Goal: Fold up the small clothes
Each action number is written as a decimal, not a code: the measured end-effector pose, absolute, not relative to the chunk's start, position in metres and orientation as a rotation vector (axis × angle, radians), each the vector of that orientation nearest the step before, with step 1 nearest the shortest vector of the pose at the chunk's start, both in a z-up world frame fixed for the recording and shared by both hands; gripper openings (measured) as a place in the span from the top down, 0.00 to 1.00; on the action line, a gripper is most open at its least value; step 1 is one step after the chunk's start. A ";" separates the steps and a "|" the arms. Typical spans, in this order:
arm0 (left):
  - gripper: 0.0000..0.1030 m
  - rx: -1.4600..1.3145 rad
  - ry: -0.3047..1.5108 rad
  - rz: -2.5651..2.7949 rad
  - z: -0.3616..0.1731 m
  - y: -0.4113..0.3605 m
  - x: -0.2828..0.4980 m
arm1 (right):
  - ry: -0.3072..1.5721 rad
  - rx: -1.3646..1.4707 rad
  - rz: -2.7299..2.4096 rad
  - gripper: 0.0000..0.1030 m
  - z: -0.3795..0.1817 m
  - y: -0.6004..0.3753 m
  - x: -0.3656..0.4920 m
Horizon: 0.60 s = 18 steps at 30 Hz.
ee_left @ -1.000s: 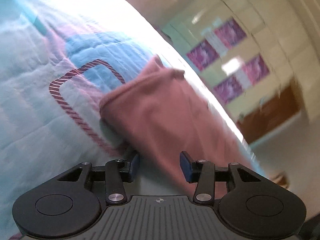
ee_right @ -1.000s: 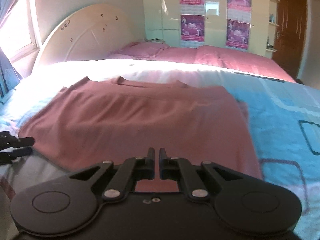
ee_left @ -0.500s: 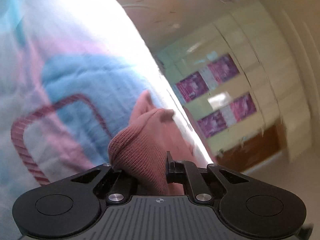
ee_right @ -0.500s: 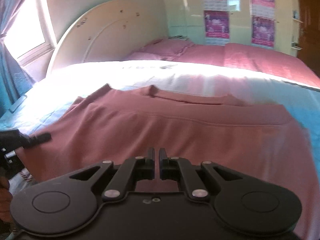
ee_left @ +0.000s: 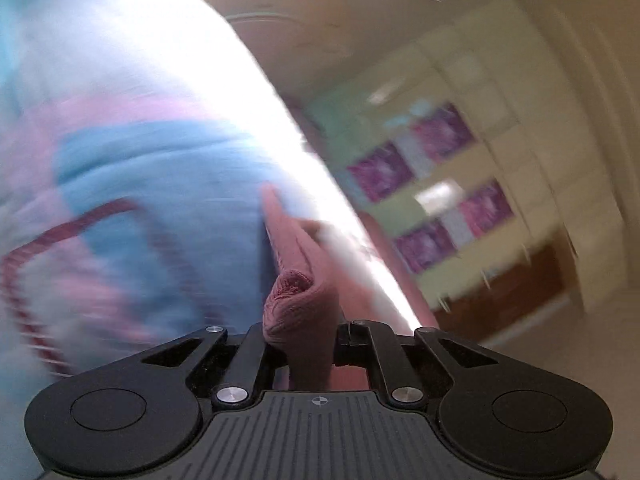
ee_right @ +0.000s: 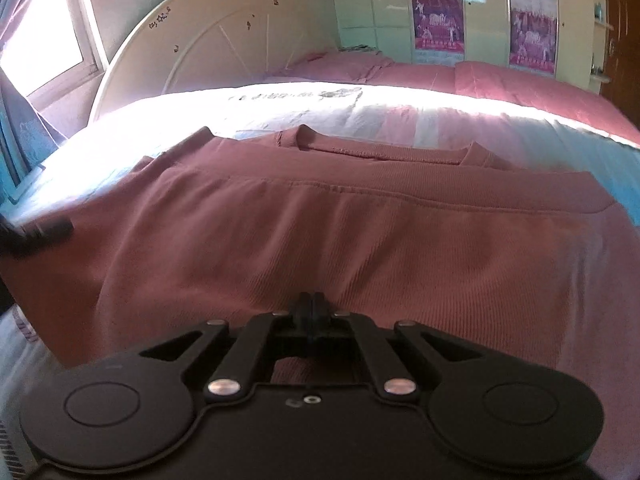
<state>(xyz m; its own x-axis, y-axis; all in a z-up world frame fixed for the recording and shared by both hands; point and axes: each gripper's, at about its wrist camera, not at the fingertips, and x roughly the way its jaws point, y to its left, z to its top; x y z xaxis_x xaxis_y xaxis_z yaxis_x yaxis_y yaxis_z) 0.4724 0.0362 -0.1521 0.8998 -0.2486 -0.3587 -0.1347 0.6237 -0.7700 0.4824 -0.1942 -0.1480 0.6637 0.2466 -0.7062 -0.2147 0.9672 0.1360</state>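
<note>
A dusty-pink ribbed shirt [ee_right: 360,232] lies spread on the bed, folded once with its neckline at the far side. My right gripper [ee_right: 313,304] is shut on the shirt's near edge. My left gripper [ee_left: 300,332] is shut on a bunched corner of the same shirt [ee_left: 298,304] and holds it lifted off the quilt. The left gripper also shows in the right wrist view [ee_right: 40,232] at the shirt's left edge. The left wrist view is blurred by motion.
A blue and pink patterned quilt [ee_left: 120,200] covers the bed. A white rounded headboard [ee_right: 208,40] and pink pillows [ee_right: 440,80] are at the far end. A window [ee_right: 36,40] is on the left, a poster-covered wardrobe [ee_right: 480,12] behind.
My left gripper closed on the shirt's corner and lifted it. My right gripper stayed shut on the near edge and moved forward, closer over the shirt.
</note>
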 end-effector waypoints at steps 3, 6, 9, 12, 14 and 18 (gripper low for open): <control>0.93 -0.787 0.466 -0.184 -0.112 -0.014 0.484 | 0.767 0.179 0.255 0.95 -0.132 -0.221 0.481; 0.93 -0.698 0.470 -0.286 -0.082 -0.070 0.494 | 0.666 0.325 0.200 0.95 -0.109 -0.276 0.462; 0.93 -0.617 0.507 -0.391 -0.064 -0.137 0.503 | 0.597 0.403 0.097 0.94 -0.091 -0.343 0.439; 0.93 -0.547 0.608 -0.472 -0.070 -0.209 0.510 | 0.576 0.470 0.014 0.92 -0.084 -0.400 0.421; 0.90 -0.465 0.768 -0.519 -0.095 -0.262 0.520 | 0.591 0.523 -0.007 0.88 -0.086 -0.430 0.413; 0.74 -0.394 0.888 -0.555 -0.101 -0.287 0.503 | 0.640 0.623 0.036 0.65 -0.096 -0.467 0.403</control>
